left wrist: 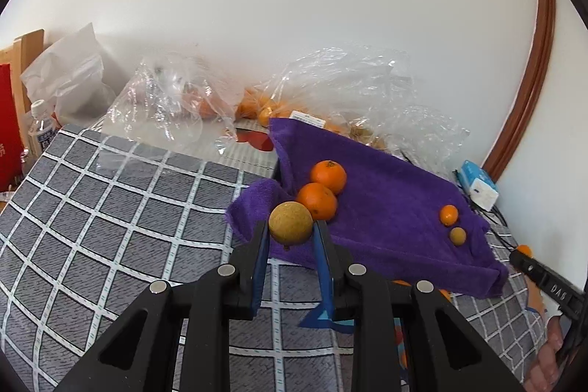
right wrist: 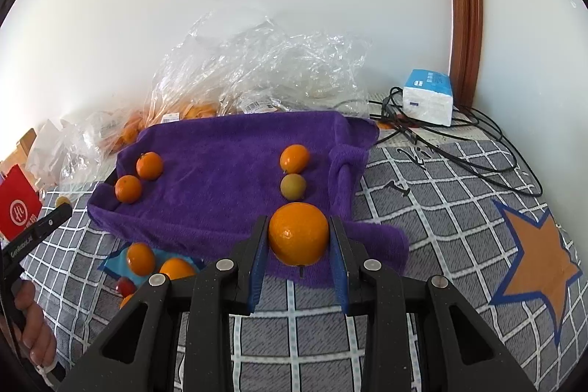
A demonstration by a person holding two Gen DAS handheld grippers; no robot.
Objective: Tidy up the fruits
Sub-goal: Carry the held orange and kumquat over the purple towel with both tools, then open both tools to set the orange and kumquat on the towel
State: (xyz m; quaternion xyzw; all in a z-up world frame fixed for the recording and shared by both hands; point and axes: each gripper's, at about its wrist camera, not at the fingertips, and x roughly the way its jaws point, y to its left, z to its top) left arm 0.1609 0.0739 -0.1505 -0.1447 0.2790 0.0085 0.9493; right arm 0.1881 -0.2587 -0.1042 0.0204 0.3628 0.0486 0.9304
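Observation:
A purple towel [left wrist: 389, 193] [right wrist: 228, 157] lies on the checked table. My left gripper [left wrist: 290, 230] is shut on a tan round fruit [left wrist: 290, 222], held above the towel's near left corner, just in front of two oranges [left wrist: 316, 201] [left wrist: 328, 176]. These two oranges also show in the right wrist view [right wrist: 128, 189] [right wrist: 149, 165]. My right gripper [right wrist: 298, 234] is shut on an orange [right wrist: 298, 233] above the towel's near edge. Beyond it sit a small tan fruit [right wrist: 293, 186] and a small orange [right wrist: 294, 158], also seen in the left wrist view [left wrist: 457, 236] [left wrist: 448, 215].
Clear plastic bags [left wrist: 172, 105] [right wrist: 257, 68] with more oranges lie at the wall. Loose oranges [right wrist: 140, 258] and a red fruit [right wrist: 125, 287] lie on blue paper near the towel. A tissue pack [right wrist: 428, 98] and black cables [right wrist: 459, 142] sit at the right. A water bottle [left wrist: 38, 127] stands left.

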